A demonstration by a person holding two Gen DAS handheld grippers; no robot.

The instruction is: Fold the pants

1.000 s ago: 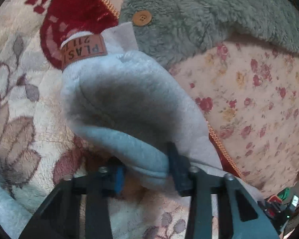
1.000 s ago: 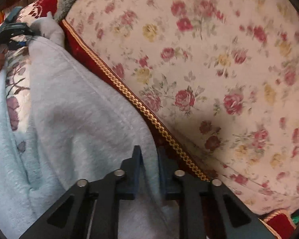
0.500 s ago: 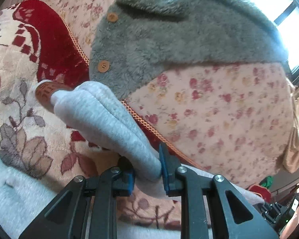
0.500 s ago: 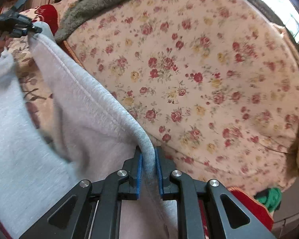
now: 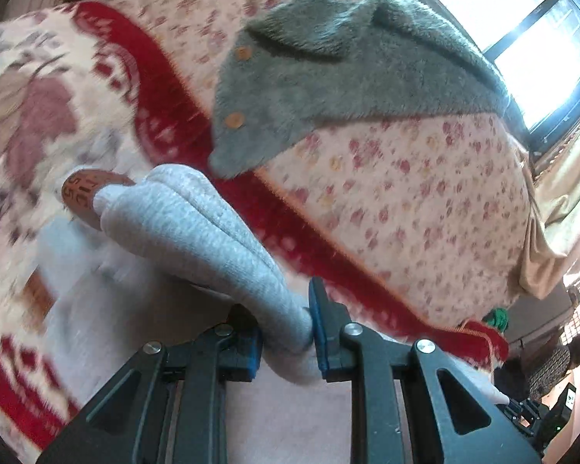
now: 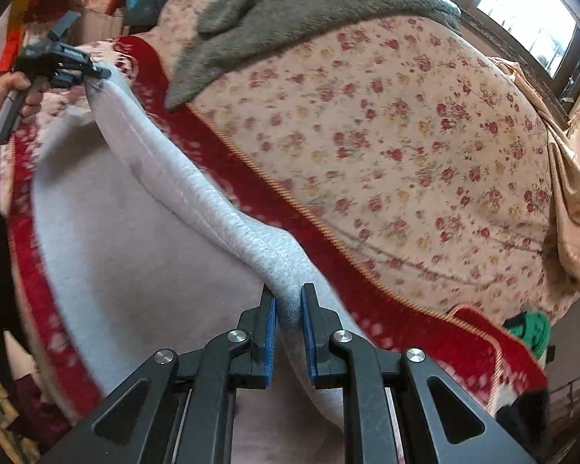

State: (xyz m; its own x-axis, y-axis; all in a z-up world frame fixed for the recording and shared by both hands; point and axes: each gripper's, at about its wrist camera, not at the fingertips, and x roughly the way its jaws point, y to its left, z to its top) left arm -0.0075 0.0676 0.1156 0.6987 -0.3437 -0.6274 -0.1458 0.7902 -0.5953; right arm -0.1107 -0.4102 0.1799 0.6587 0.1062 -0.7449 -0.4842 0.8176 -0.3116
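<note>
The light grey sweatpants (image 5: 197, 228) hang between both grippers above a red patterned rug (image 5: 58, 116). My left gripper (image 5: 286, 332) is shut on one end of the bunched waistband, next to a brown label (image 5: 83, 193). My right gripper (image 6: 288, 317) is shut on the other end of the same band (image 6: 197, 193). The band stretches taut from the right gripper to the left gripper (image 6: 92, 77), which shows at the upper left of the right wrist view. The rest of the pants (image 6: 135, 263) drapes below the band.
A sofa back with a floral cover (image 6: 406, 147) rises behind the rug. A grey fleece garment with buttons (image 5: 348, 77) lies over it. A beige cloth (image 6: 576, 193) hangs at the right, and a green item (image 6: 529, 328) lies low right. Bright windows are behind.
Both grippers have lifted the waistband well above the rug and pulled it taut between them. The view has widened to show the sofa back and windows.
</note>
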